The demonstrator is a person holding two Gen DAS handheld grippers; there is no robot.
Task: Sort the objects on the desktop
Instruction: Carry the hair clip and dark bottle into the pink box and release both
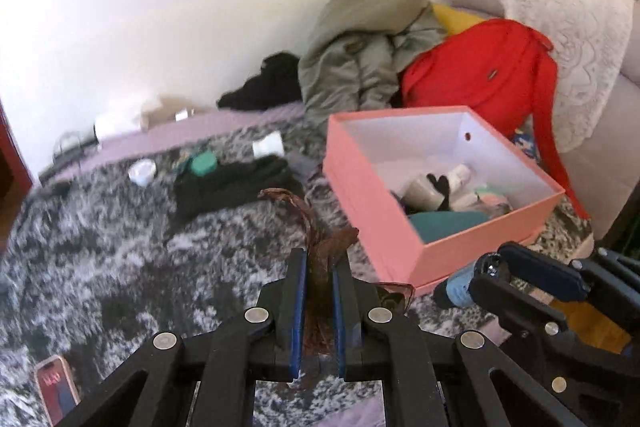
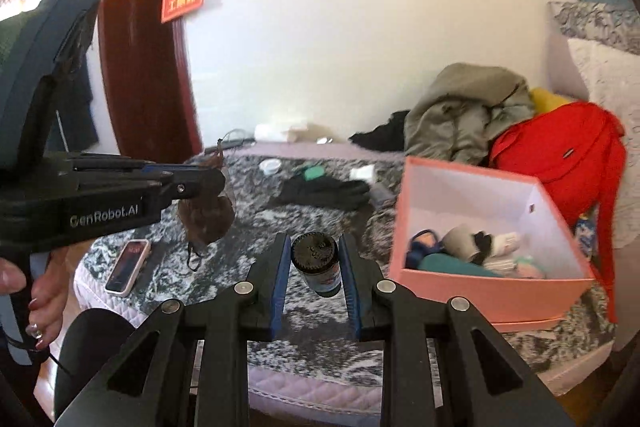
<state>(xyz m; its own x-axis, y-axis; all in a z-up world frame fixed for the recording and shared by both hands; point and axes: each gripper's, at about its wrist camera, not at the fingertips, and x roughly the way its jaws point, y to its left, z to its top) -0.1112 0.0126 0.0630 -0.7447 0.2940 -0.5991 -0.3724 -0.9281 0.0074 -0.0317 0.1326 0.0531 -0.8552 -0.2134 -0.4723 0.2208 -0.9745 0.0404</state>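
brown mask (image 1: 318,267) pinched in left gripper (image 1: 319,269)

Both grippers are matte black linkages with round silver pivot pins and blue pads lining the fingers (image 1: 298,323). The left gripper (image 2: 200,183) carries white "GenRobot.AI" lettering. The hand (image 2: 44,303) on its grip has dark red nails.

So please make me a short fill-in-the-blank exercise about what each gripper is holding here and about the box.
The left gripper is shut on a ____ face mask.
The right gripper holds a small bottle with a ____ cap.
The open box is ____ outside.
The phone lies on the ____ blanket.

Missing words: brown; black; pink; grey
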